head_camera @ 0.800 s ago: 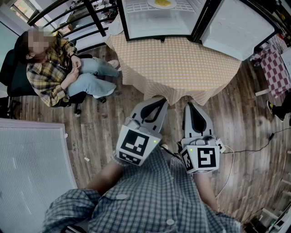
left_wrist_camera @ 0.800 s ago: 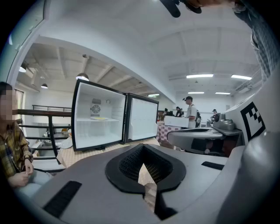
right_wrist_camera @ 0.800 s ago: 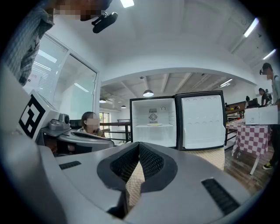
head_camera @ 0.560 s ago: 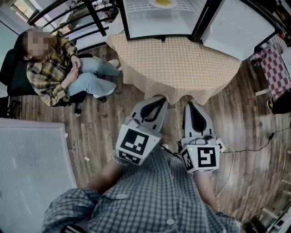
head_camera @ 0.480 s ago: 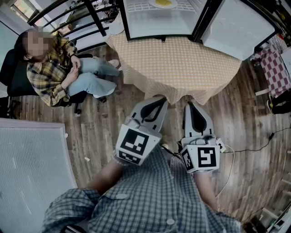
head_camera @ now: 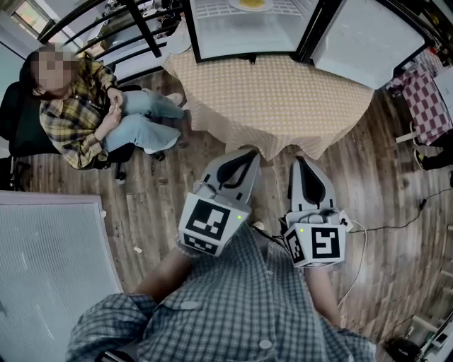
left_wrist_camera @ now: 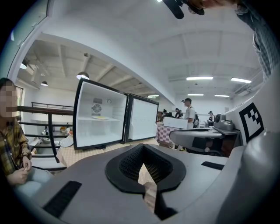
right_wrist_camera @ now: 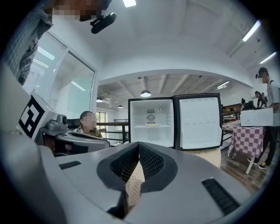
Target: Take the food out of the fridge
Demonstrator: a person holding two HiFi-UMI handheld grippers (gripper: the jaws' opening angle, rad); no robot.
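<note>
A small fridge (head_camera: 244, 28) stands open at the far side of a round table (head_camera: 272, 99) with a beige checked cloth. On its upper shelf lies a plate of yellow food (head_camera: 251, 3), also seen as the plate (left_wrist_camera: 99, 117) in the left gripper view and the plate (right_wrist_camera: 151, 125) in the right gripper view. My left gripper (head_camera: 244, 154) and right gripper (head_camera: 301, 161) hover side by side over the floor, just short of the table's near edge. Both point at the fridge. The left gripper (left_wrist_camera: 142, 146) is shut and empty, and so is the right gripper (right_wrist_camera: 138, 145).
The fridge door (head_camera: 371, 42) swings open to the right. A seated person (head_camera: 78, 106) in a plaid shirt is at the left of the table, beside black railings (head_camera: 134, 21). A checked-cloth table (head_camera: 428, 99) and standing people (left_wrist_camera: 189, 113) are at the right. A cable (head_camera: 382, 226) lies on the wood floor.
Both grippers stay shut, side by side in front of the table. The picture has only shifted a little.
</note>
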